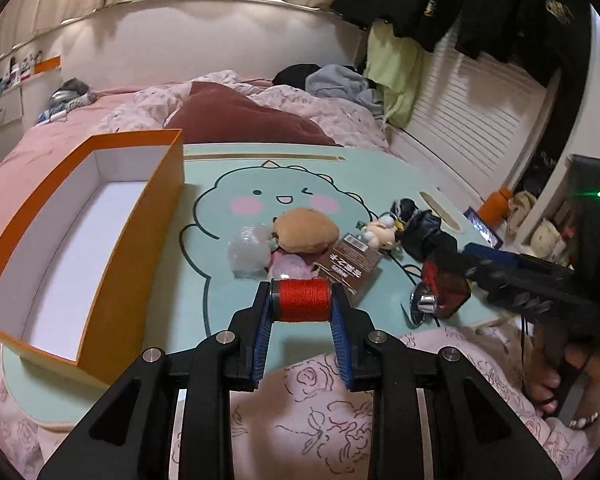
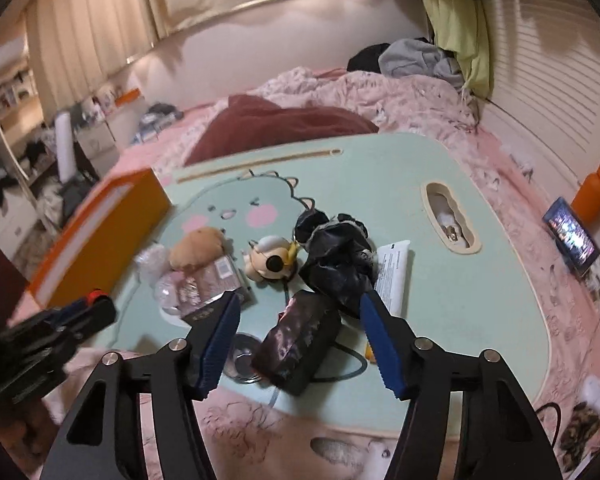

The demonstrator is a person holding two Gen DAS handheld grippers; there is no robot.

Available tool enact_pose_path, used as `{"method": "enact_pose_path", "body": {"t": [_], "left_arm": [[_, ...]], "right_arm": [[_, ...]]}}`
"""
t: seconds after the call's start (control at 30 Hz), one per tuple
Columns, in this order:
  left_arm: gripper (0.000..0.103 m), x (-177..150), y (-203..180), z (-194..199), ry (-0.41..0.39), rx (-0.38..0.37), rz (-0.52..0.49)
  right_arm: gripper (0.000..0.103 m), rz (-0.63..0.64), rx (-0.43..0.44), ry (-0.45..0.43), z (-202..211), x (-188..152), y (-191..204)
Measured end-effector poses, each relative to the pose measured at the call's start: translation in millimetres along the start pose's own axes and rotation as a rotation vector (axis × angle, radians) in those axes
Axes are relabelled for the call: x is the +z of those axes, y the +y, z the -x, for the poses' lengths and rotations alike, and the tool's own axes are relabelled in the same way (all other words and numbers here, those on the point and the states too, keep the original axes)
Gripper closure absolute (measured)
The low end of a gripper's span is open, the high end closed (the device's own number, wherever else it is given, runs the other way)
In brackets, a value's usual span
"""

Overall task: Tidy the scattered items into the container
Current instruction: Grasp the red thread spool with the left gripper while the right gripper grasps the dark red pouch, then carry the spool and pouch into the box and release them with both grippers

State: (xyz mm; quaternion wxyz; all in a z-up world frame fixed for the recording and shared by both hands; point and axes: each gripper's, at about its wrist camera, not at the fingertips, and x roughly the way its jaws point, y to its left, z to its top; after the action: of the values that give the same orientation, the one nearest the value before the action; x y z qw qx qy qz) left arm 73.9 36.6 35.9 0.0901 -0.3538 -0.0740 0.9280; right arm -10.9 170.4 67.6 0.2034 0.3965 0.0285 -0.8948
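Over the mint lap table beside the orange box, the down-tilted left gripper clamps a red thread spool, while right gripper gapes around a dark faceted bottle, white tube visible only in right view.

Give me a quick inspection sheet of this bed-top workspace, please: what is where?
Surface: mint lap table with a cartoon print, resting on a pink bed.
Job's things: orange box, open and seemingly empty, at the table's left; red thread spool; tan plush; small plush figure; brown packet; dark faceted bottle; black crumpled fabric; white tube; clear wrappers.
Clutter: round metal piece.
Grippers: left hand-held gripper shut on the spool; right hand-held gripper open around the bottle, pads not touching.
Cables: thin dark cord by the bottle.
Surroundings: hanging clothes, maroon pillow, orange flask, lit tablet.
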Motion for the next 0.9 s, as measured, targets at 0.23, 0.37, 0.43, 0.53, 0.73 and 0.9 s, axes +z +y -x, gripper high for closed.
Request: {"method": "enact_pose_path", "body": {"t": [0.23,0.37,0.43,0.53,0.73,0.9], "left_arm": [[0.074,1.1,2.8,-1.4,-0.012,-0.001,0.01],[0.074,1.7,5.6,6.6,-0.042,0.002,0.014],[0.074,5.5,12.1,18.7,-0.077,0.0,0.031],[0.074,14.4,29.5,44.2,-0.131,0.025,0.078],[0.074,26.1,80.8,90.1,-0.234,0.209,0.176],[0.074,17.9,115.9,76.4,-0.22,0.24,0.259]], "right_arm": [[0.076,-0.057,0.05,0.057,-15.3,-15.6,-13.8],[0.076,-0.071,0.067,0.019,-7.3,-17.7,-18.5],[0.076,-0.054,0.075,-0.034,6.9,-15.8,-15.8],[0.076,-0.016,0.145,-0.102,32.7,-4.3,-1.7],[0.076,0.104,0.308,-0.178,56.9,36.7,70.2],[0.076,0.228,0.448,-0.149,28.6,56.6,164.5]]}}
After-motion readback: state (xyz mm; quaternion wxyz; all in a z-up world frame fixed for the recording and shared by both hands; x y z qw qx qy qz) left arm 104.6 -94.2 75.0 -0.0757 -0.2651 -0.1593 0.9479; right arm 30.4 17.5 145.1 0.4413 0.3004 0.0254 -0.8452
